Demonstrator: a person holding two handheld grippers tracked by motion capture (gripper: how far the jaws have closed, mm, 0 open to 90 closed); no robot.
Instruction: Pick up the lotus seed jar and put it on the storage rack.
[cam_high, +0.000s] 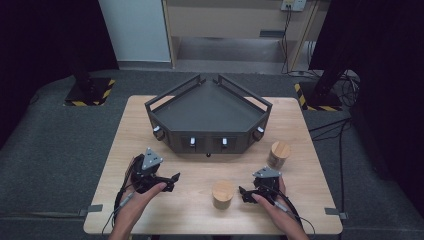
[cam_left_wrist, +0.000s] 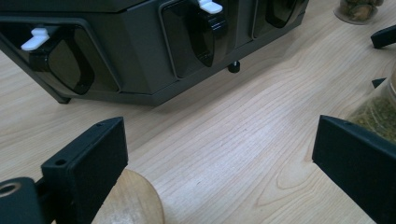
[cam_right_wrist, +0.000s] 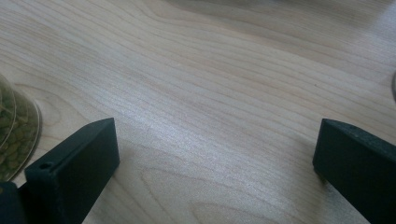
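Two jars sit on the pale wooden surface (cam_high: 150, 125), each a short clear cylinder with a flat wooden lid. The near jar (cam_high: 223, 194) stands toward the front edge, between the two grippers and just beside the right one. In the right gripper view its glass wall (cam_right_wrist: 14, 135) shows greenish, seed-like contents at the left edge; in the left gripper view the same jar (cam_left_wrist: 380, 116) appears at the right, partly behind a finger. The far jar (cam_high: 278, 154) stands further back on the right, near the front right corner of the dark rack (cam_high: 207, 116), and holds something brownish.

The rack is an angular, dark grey tray with raised rails, its front faces carrying small white levers.

The left gripper (cam_high: 172, 180) lies low over the surface at the front left, held by the left hand (cam_high: 142, 197), pointing right toward the near jar; its fingers (cam_left_wrist: 88, 158) are spread wide with nothing between them. The right gripper (cam_high: 242, 193) is held by the right hand (cam_high: 267, 202), pointing left at the near jar, its fingers (cam_right_wrist: 74, 168) likewise wide apart and holding nothing.
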